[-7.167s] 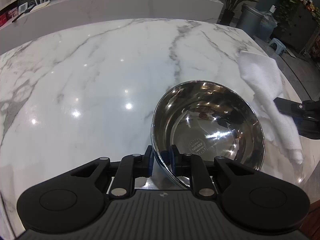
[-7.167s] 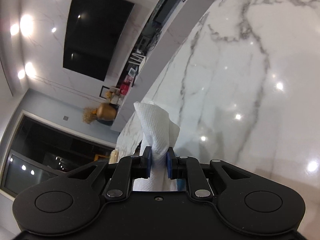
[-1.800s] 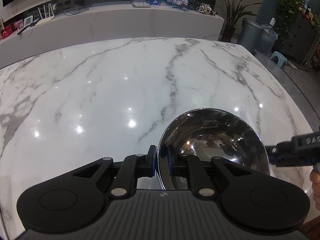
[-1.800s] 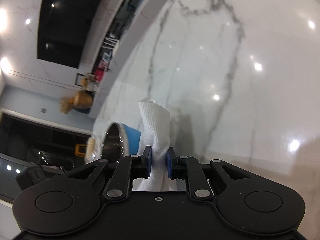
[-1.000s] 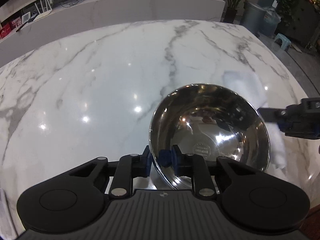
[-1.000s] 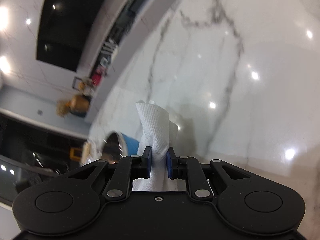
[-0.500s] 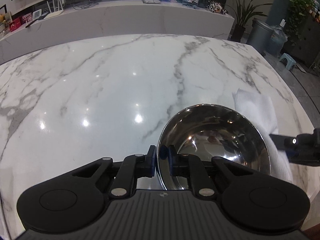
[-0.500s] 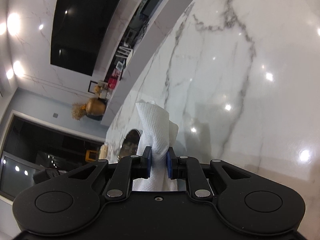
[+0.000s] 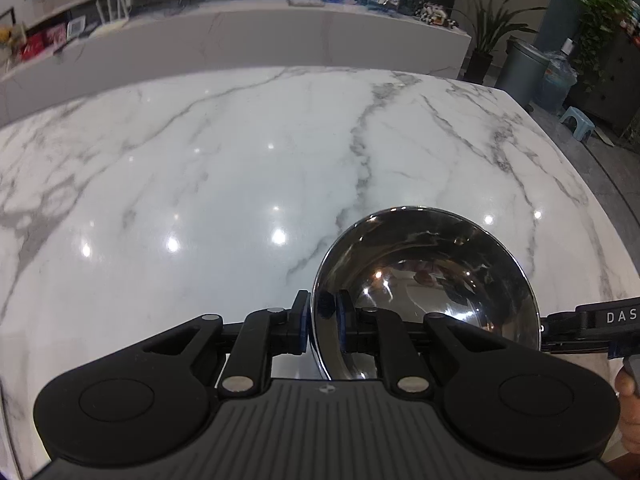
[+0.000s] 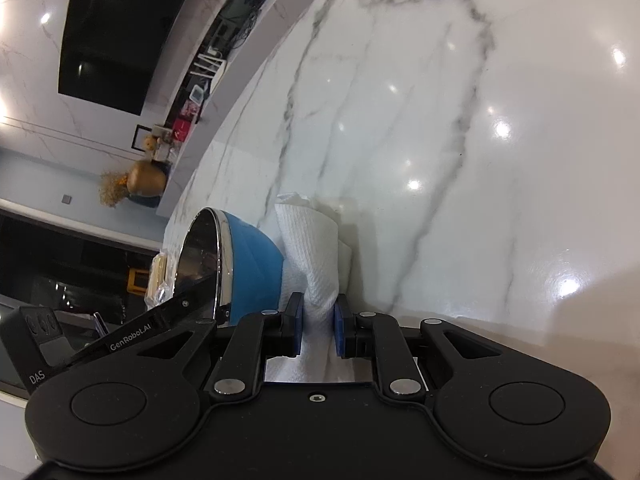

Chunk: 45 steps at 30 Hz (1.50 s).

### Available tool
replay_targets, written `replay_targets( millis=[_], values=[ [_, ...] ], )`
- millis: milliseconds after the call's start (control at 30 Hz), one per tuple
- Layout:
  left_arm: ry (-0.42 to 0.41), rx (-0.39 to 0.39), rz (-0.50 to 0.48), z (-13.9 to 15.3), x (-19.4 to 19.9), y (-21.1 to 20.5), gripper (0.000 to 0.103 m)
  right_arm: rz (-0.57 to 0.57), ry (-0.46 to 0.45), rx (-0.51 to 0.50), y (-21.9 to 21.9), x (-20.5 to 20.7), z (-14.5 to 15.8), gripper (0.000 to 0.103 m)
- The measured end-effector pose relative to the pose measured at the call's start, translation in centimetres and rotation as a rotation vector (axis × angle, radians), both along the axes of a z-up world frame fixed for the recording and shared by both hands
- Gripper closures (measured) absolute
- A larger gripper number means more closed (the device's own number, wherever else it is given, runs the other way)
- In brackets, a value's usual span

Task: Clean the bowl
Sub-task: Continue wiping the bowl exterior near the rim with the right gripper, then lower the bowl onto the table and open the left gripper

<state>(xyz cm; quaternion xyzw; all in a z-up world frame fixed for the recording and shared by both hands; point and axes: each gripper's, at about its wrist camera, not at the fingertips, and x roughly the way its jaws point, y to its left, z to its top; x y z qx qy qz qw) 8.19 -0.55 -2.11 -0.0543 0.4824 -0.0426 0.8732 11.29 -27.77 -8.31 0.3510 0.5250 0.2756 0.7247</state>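
Note:
A steel bowl [image 9: 428,276] with a blue outside [image 10: 252,268] is held tilted above the marble table. My left gripper [image 9: 322,316] is shut on the bowl's near rim. My right gripper [image 10: 318,312] is shut on a folded white paper towel [image 10: 312,252], which touches the blue outside of the bowl. In the left wrist view the towel is hidden behind the bowl, and only the right gripper's body [image 9: 596,328] shows at the bowl's right edge. The left gripper's body [image 10: 80,340] shows at the left of the right wrist view.
The white marble table [image 9: 200,168] spreads ahead and to the left. Its right edge [image 9: 580,168] drops to the floor, with a bin [image 9: 520,72], a stool [image 9: 576,120] and plants beyond. A long counter [image 9: 240,36] runs behind the table.
The towel has gone from beside the bowl's far right rim, where it showed in the left wrist view, to behind the bowl against its blue outside. The bowl has tilted a little flatter.

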Motion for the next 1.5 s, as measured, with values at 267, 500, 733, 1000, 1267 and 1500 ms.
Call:
replay_targets(
  millis=[267,500,733,1000,1267,1500],
  values=[
    [0.031,0.008,-0.027,-0.3,-0.3,-0.3,0.082,0.005,-0.011,-0.016,0.3,0.2,0.4,0.089],
    [-0.034,0.026,-0.037,0.1,-0.2,-0.3,0.091,-0.066,-0.103,0.094,-2.0,0.3,2.2,0.089],
    [-0.048,0.006,-0.053,0.0,-0.1,-0.7,0.092,-0.072,-0.159,0.161,-2.7,0.3,3.0,0.089],
    [-0.040,-0.003,-0.045,-0.1,0.0,-0.6,0.091,-0.101,-0.120,0.167,-3.0,0.6,2.4,0.089],
    [-0.038,0.012,-0.047,-0.2,0.0,-0.8,0.090,-0.093,-0.064,0.086,-2.1,0.7,1.0,0.089],
    [-0.045,0.011,-0.037,-0.1,-0.1,-0.7,0.090,-0.033,-0.058,-0.040,-0.3,0.4,0.4,0.089]
  ],
)
